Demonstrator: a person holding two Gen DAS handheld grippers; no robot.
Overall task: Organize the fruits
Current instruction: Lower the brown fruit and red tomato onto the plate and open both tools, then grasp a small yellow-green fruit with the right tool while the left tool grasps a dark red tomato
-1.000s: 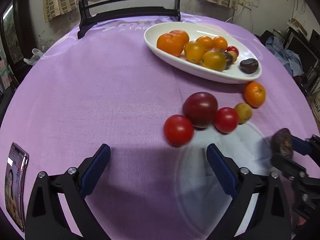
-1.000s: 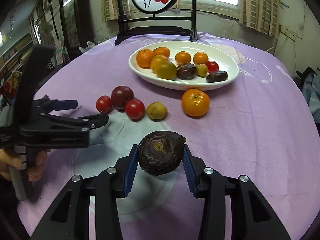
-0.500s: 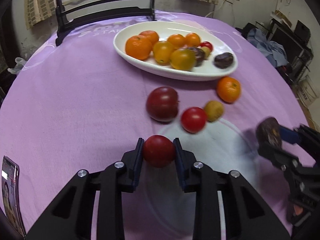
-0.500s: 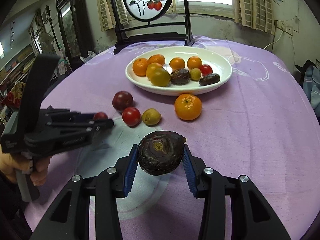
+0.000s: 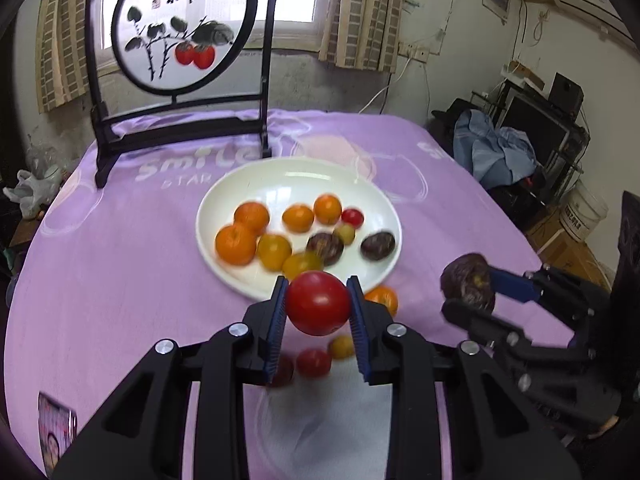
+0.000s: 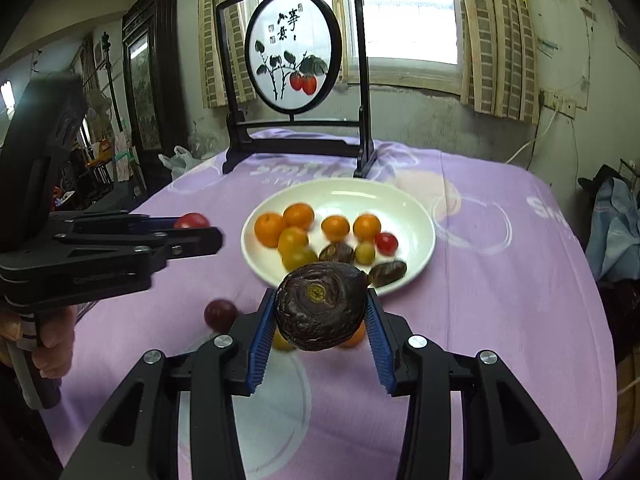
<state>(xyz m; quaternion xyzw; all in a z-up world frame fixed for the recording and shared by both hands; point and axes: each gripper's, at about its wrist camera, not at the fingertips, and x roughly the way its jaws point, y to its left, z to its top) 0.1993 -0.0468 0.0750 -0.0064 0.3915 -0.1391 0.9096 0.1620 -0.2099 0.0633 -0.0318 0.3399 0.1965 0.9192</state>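
Since half a second ago the left gripper (image 5: 318,309) has risen off the table and now carries its red tomato (image 5: 318,303) in the air, pinched between both blue pads, in front of the near rim of the white plate (image 5: 240,280). A second ago its jaws stood wide apart with the tomato still on the cloth. The right gripper (image 6: 320,312) stays clamped on the dark wrinkled fruit (image 6: 320,306), as before, held off the table just short of the plate. On the purple tablecloth (image 5: 120,264) beneath lie a small red tomato (image 5: 314,362), a yellow fruit (image 5: 340,346) and an orange (image 5: 382,298) beside the plate's rim; a dark red one (image 6: 219,313) shows in the right view. The plate holds oranges and dark fruits. Behind it stands a painted round screen (image 5: 180,28).
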